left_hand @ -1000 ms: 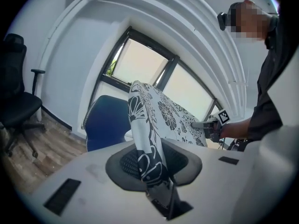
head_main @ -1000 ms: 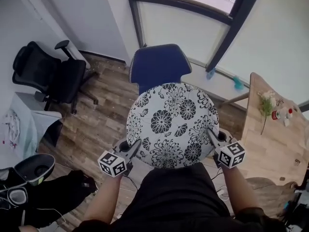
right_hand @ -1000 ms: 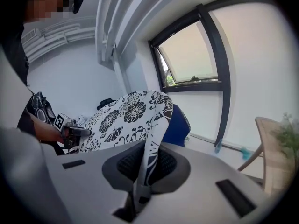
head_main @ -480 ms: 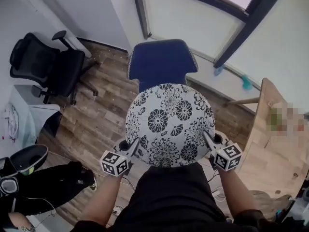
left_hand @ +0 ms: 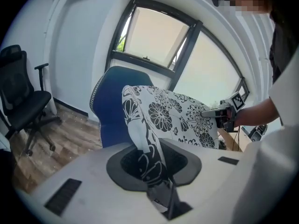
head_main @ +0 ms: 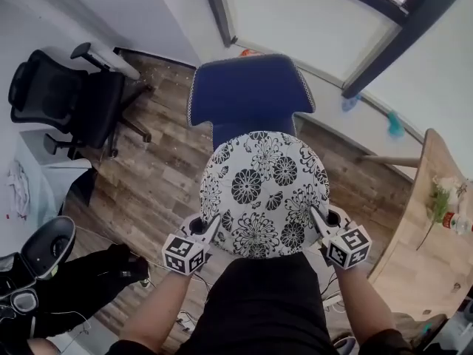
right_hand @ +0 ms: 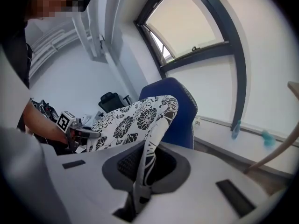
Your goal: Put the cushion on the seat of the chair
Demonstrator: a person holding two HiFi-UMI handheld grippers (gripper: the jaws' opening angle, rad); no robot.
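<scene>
A round white cushion with black flowers [head_main: 262,191] hangs in the air in front of me, held by its two edges. My left gripper [head_main: 211,225] is shut on its left edge, with the fabric pinched between the jaws [left_hand: 154,171]. On the right edge my right gripper [head_main: 318,217] is shut as well, the rim clamped in its jaws [right_hand: 142,181]. Just beyond the cushion stands the blue chair [head_main: 247,95]; the cushion hides its seat. Each gripper view shows the cushion [left_hand: 173,115] [right_hand: 126,118] before the blue backrest [left_hand: 110,106] [right_hand: 184,111].
A black office chair [head_main: 66,102] stands at the left on the wood floor. A wooden table [head_main: 436,235] with flowers is at the right. Dark bags and gear [head_main: 74,287] lie at the lower left, next to a white cabinet [head_main: 44,176]. A window wall rises behind the blue chair.
Both grippers have risen with the cushion still held between them. In the head view the blue chair now lies closer to the cushion's far edge.
</scene>
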